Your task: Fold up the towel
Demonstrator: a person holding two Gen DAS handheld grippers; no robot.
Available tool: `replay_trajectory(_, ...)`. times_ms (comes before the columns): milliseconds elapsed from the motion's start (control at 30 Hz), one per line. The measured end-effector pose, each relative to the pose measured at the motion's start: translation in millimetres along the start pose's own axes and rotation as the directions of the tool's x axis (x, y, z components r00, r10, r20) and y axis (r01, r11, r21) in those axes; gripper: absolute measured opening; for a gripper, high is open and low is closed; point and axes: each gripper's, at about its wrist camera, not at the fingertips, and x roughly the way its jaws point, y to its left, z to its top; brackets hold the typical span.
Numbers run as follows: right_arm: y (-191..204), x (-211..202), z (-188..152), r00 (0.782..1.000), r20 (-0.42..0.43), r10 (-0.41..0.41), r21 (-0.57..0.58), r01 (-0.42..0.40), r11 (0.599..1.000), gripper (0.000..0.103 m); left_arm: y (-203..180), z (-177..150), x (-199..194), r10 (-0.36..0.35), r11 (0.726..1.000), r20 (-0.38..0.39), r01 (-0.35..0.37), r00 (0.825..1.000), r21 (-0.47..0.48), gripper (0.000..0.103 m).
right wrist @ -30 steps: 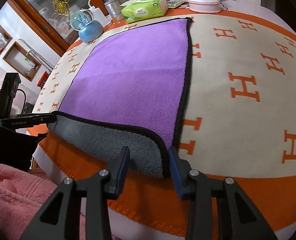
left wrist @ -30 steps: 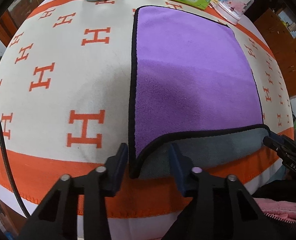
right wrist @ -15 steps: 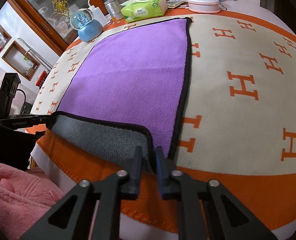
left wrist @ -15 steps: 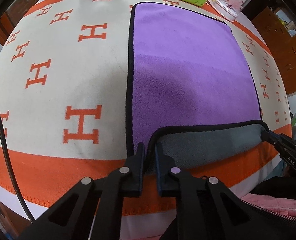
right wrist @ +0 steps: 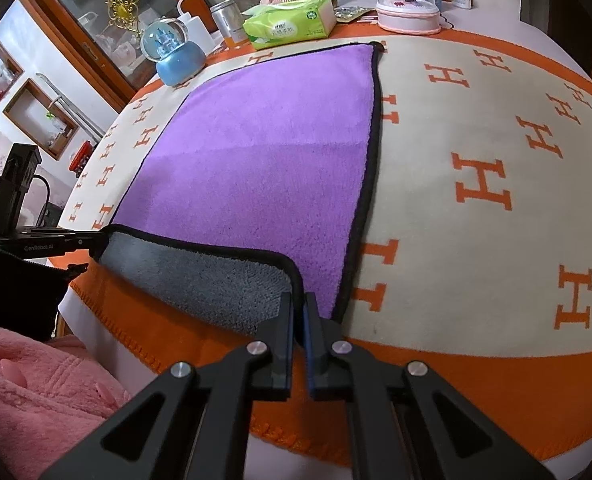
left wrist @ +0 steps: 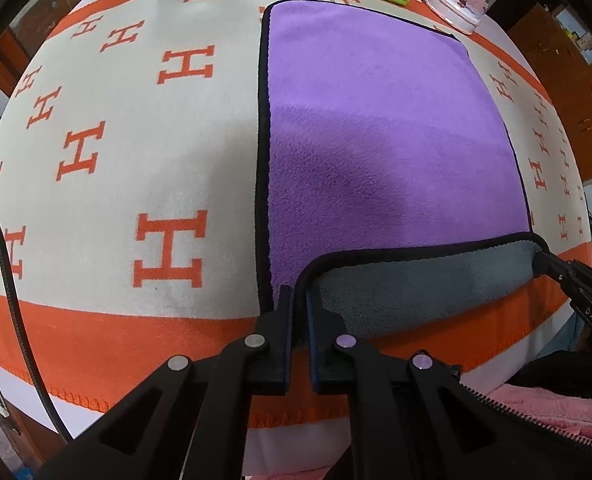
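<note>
A purple towel [left wrist: 376, 120] with black trim and a grey underside lies flat on the orange-and-cream tablecloth; it also shows in the right wrist view [right wrist: 263, 152]. Its near edge is turned up, showing the grey side [left wrist: 416, 280]. My left gripper [left wrist: 299, 300] is shut on the towel's near left corner. My right gripper [right wrist: 299, 308] is shut on the near right corner. Each gripper shows at the other view's edge, the right one [left wrist: 568, 276] and the left one [right wrist: 55, 240].
At the table's far edge stand a blue snow globe [right wrist: 173, 52], a green tissue pack [right wrist: 291, 24], a pink-based dome [right wrist: 408, 4] and bottles. A pink garment [right wrist: 27, 376] lies below the near edge. A black cable [left wrist: 11, 280] hangs at left.
Both grippers went from open around the near corners to shut on them, and the near edge has lifted slightly and curled back over the purple side.
</note>
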Motion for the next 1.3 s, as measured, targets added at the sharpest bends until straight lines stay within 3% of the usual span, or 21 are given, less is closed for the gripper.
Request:
replay_trajectory(333, 3, -15, 9, 0.999, 0.043, 0.026, -0.008, -0.026, 1.0, 0.004, -1, 3, -25, 0.012, 1.0, 0.036, -0.012, 0.999, -0.004, 0.003)
replay_trajectory(667, 13, -45, 44, 0.987, 0.157, 0.031, -0.046, -0.024, 0.999, 0.004, -6, 33, -71, 0.023, 1.0, 0.14, -0.023, 0.99, -0.005, 0.003)
replay_trajectory(1067, 17, -71, 104, 0.955, 0.297, 0.012, -0.101, 0.018, 0.995, 0.004, -13, 92, -111, 0.042, 0.999, 0.289, -0.049, 0.956, 0.018, 0.003)
replay_trajectory(1300, 14, -67, 141, 0.929, 0.369, -0.031, -0.102, 0.074, 0.992, 0.004, -12, 134, -114, 0.064, 0.997, 0.343, -0.078, 0.937, 0.027, 0.004)
